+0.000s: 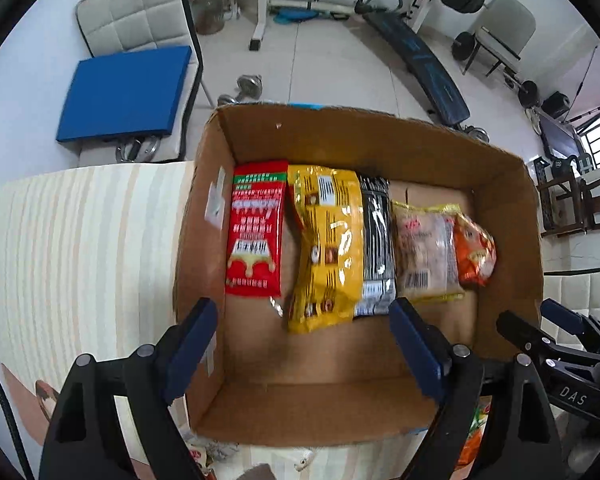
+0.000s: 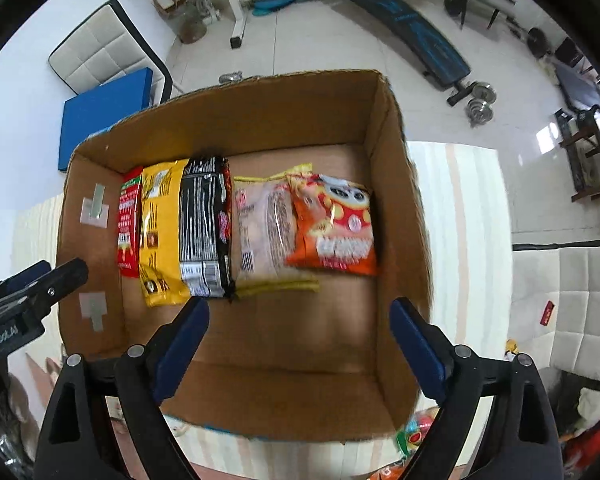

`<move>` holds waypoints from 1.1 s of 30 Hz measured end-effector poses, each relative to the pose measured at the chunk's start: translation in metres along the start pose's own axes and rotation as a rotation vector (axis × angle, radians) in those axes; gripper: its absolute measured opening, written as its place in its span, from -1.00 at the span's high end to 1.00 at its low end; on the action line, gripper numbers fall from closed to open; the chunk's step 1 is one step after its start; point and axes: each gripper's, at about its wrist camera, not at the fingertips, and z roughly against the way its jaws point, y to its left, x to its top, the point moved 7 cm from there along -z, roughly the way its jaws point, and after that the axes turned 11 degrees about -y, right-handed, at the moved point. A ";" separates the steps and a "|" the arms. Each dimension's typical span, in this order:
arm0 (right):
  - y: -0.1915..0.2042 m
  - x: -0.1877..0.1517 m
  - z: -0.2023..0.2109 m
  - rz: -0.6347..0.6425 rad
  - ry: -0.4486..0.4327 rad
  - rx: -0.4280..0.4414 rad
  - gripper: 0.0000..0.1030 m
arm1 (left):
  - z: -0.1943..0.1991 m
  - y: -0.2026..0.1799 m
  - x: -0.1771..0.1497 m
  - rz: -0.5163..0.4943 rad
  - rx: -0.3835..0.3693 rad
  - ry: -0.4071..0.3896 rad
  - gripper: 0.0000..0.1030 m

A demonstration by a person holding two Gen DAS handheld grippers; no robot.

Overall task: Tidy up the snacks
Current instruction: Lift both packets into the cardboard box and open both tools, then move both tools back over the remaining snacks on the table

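A cardboard box (image 1: 260,412) (image 2: 404,208) lies open on a striped table. Inside, a row of snack packs lies flat: a red pack (image 1: 256,232) (image 2: 129,224), a yellow pack (image 1: 326,248) (image 2: 160,236), a black pack (image 1: 375,244) (image 2: 205,228), a pale clear pack (image 1: 422,252) (image 2: 262,228) and an orange pack (image 1: 474,254) (image 2: 336,228). My left gripper (image 1: 304,352) hangs open above the box's near left part, nothing between its fingers. My right gripper (image 2: 300,348) is open over the near right part, also empty. Each gripper shows at the other view's edge.
More snack packs (image 2: 414,436) peek out below the box's near edge. A chair with a blue cushion (image 1: 128,92) stands beyond the table on the left. A white cushioned seat (image 2: 576,304) is at the right. Gym gear, including a bench (image 1: 420,64), fills the floor behind.
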 end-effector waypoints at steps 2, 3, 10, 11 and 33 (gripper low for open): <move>0.001 -0.013 0.011 0.010 -0.027 -0.004 -0.82 | 0.010 -0.003 -0.012 -0.010 0.014 -0.031 -0.70; 0.002 -0.016 0.014 0.010 -0.032 -0.001 -0.82 | 0.017 -0.005 -0.019 -0.013 0.016 -0.046 -0.70; 0.009 -0.053 0.051 0.037 -0.105 -0.004 -0.82 | 0.052 -0.006 -0.057 -0.007 0.044 -0.114 -0.70; 0.010 -0.057 0.055 0.040 -0.114 -0.004 -0.82 | 0.056 -0.004 -0.060 -0.006 0.046 -0.122 -0.70; 0.129 -0.162 0.014 0.276 0.108 0.212 -0.82 | 0.090 0.112 -0.188 0.206 0.153 -0.038 -0.70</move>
